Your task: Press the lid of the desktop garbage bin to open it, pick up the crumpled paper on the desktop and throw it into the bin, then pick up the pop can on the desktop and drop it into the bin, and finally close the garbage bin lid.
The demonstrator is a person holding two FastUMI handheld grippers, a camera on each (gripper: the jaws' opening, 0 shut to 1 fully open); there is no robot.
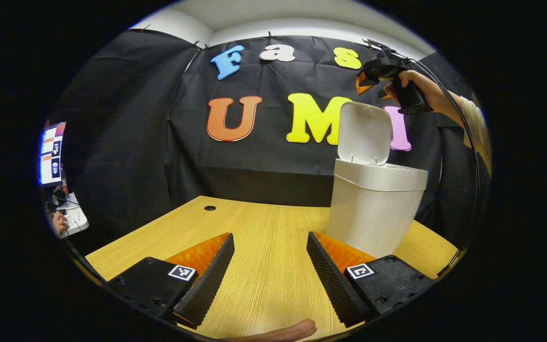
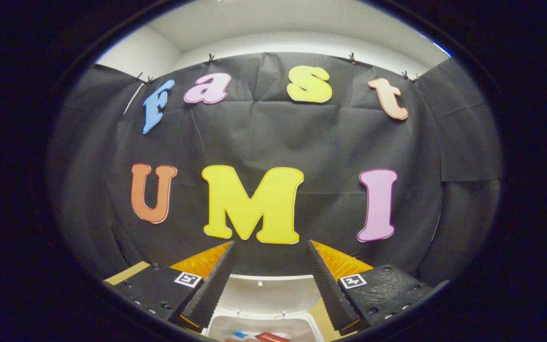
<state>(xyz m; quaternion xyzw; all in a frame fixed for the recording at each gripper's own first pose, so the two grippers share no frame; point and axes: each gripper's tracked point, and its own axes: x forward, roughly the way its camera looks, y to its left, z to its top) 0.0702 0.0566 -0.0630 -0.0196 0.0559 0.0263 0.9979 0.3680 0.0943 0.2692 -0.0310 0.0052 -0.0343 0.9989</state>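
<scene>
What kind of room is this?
Probably a small recording booth, not a home: black cloth wall, a wooden desk with a white bin, lid up, and a monitor off to one side.

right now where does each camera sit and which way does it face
Left gripper view: low over the table, facing the bin and its raised lid; own left gripper open, the right gripper in a hand above the bin.
Right gripper view: above the bin, facing the wall; own right gripper open, the lid beyond the fingers.
Shared: bin, lid.
</scene>
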